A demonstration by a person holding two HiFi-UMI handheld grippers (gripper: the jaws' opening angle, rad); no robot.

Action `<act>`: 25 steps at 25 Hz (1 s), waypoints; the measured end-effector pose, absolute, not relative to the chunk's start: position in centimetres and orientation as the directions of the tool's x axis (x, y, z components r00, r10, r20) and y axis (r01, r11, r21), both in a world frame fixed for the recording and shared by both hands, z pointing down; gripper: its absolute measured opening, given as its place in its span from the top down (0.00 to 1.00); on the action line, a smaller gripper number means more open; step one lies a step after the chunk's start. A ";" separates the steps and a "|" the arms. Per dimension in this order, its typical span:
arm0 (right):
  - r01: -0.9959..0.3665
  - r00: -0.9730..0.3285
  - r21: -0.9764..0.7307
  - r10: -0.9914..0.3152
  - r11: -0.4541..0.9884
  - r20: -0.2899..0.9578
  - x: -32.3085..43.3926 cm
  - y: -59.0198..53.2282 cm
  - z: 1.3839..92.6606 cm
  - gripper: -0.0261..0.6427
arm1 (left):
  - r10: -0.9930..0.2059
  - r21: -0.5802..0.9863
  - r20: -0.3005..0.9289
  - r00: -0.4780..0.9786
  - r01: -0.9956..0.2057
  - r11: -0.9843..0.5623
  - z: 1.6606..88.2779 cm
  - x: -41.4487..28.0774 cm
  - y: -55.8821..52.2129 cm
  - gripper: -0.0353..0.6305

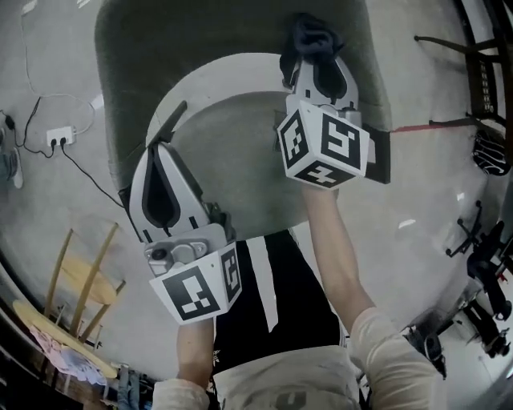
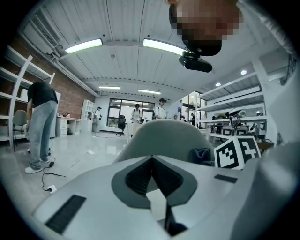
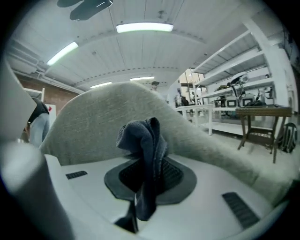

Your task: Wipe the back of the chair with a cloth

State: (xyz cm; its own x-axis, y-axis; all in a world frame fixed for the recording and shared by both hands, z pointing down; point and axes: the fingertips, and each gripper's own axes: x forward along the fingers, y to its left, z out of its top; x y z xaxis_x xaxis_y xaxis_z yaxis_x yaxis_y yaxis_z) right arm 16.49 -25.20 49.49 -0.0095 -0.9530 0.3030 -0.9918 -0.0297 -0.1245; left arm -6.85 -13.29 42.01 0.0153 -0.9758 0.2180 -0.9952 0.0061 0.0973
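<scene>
A grey-green upholstered chair (image 1: 240, 56) with a white seat shell stands below me; its curved back (image 3: 93, 122) fills the right gripper view. My right gripper (image 1: 319, 50) is shut on a dark blue cloth (image 3: 143, 140), which bunches out between the jaws just in front of the chair back's top (image 1: 337, 20). The cloth (image 1: 313, 36) shows over the back's right part in the head view. My left gripper (image 1: 160, 164) hangs over the chair's left side, jaws together with nothing between them. The chair back (image 2: 164, 136) rises beyond it.
A power strip (image 1: 60, 138) with cables lies on the floor at left. A wooden chair (image 1: 76, 288) stands at lower left, dark chairs and wheeled bases (image 1: 481, 240) at right. People (image 2: 40, 122) stand in the room, and shelving and tables (image 3: 253, 112) line the right.
</scene>
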 end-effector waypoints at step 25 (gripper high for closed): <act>-0.848 0.479 -0.059 -0.808 -0.527 0.344 28.9 -12.1 48.3 0.88 | -0.895 0.122 0.214 0.391 -0.920 -0.373 41.8 4.1 -14.1 0.92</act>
State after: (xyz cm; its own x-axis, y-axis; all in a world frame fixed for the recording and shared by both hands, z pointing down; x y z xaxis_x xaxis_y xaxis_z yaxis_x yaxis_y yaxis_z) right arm 28.95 -12.08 48.34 0.4787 -0.8077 0.3441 -0.8475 -0.5274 -0.0590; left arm 4.14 -14.14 41.80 0.3911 -0.8952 0.2138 -0.9198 -0.3727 0.1223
